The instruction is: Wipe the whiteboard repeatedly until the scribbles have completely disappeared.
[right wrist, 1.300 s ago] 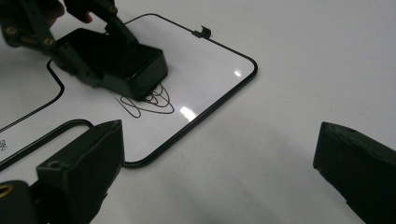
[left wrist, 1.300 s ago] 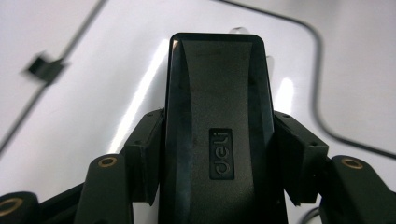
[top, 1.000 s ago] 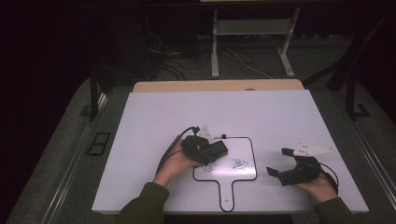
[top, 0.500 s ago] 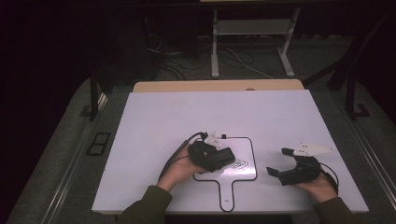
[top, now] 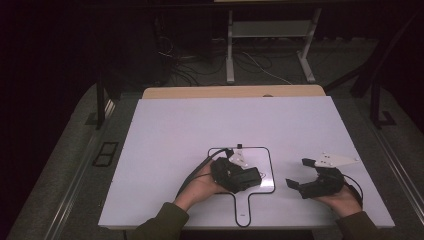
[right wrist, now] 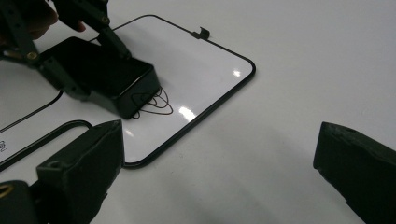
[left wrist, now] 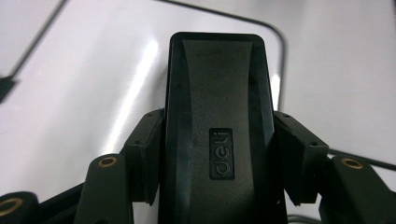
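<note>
Left claw [top: 250,176] clamps eraser [left wrist: 217,126] | whiteboard [top: 267,172] right edge near

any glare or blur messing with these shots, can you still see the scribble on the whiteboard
High view: dark room, table bright. Right gripper view: glare spots on the whiteboard; the scribble reads clearly beside the eraser, while its own near jaws are soft. Left gripper view: a glare streak beside the sharp eraser.

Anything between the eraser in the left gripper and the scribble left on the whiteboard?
Nothing visible. The left gripper is shut on the eraser, whose front edge already sits on the scribble on the whiteboard. The right gripper is off to the side.
</note>
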`<state>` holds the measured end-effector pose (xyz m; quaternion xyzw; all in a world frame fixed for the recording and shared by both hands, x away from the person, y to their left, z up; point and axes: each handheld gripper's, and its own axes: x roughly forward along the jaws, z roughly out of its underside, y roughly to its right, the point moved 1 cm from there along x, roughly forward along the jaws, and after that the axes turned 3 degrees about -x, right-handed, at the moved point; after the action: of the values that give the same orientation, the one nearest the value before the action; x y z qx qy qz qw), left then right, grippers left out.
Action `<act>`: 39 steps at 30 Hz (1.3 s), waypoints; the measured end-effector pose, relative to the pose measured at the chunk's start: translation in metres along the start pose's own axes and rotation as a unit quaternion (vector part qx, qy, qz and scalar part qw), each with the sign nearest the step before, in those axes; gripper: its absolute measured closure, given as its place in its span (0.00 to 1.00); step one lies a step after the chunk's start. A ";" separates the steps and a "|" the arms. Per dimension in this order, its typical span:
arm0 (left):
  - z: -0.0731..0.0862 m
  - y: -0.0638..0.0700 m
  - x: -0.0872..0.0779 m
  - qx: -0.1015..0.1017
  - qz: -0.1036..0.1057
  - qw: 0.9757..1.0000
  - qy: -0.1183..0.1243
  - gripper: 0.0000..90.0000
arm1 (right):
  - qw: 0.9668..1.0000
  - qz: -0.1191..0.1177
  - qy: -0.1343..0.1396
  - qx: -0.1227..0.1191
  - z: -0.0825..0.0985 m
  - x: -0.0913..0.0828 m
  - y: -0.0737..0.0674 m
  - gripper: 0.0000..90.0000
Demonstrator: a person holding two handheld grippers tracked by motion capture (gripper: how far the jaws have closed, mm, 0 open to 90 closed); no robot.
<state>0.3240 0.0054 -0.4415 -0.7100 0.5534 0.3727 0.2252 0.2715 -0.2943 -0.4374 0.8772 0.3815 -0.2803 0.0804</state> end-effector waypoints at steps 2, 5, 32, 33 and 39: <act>0.003 -0.009 -0.004 -0.007 -0.009 1.000 0.002 0.44 | 1.000 0.001 0.001 0.000 0.000 0.000 0.000 0.01; 0.011 -0.022 -0.011 -0.028 -0.024 0.999 0.007 0.44 | 1.000 0.001 0.001 -0.002 0.000 0.000 0.001 0.01; 0.018 0.008 -0.012 -0.001 -0.005 1.000 0.007 0.44 | 1.000 0.000 -0.002 -0.002 0.000 0.001 0.000 0.01; 0.017 0.011 -0.011 0.004 -0.003 1.000 0.004 0.44 | 1.000 0.000 -0.001 -0.002 0.000 0.001 0.000 0.01; 0.020 0.002 -0.015 0.000 -0.011 1.000 0.006 0.44 | 1.000 0.000 -0.002 -0.002 0.000 0.000 0.000 0.01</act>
<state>0.3145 0.0285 -0.4420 -0.7183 0.5467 0.3662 0.2260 0.2718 -0.2944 -0.4379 0.8765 0.3817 -0.2814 0.0828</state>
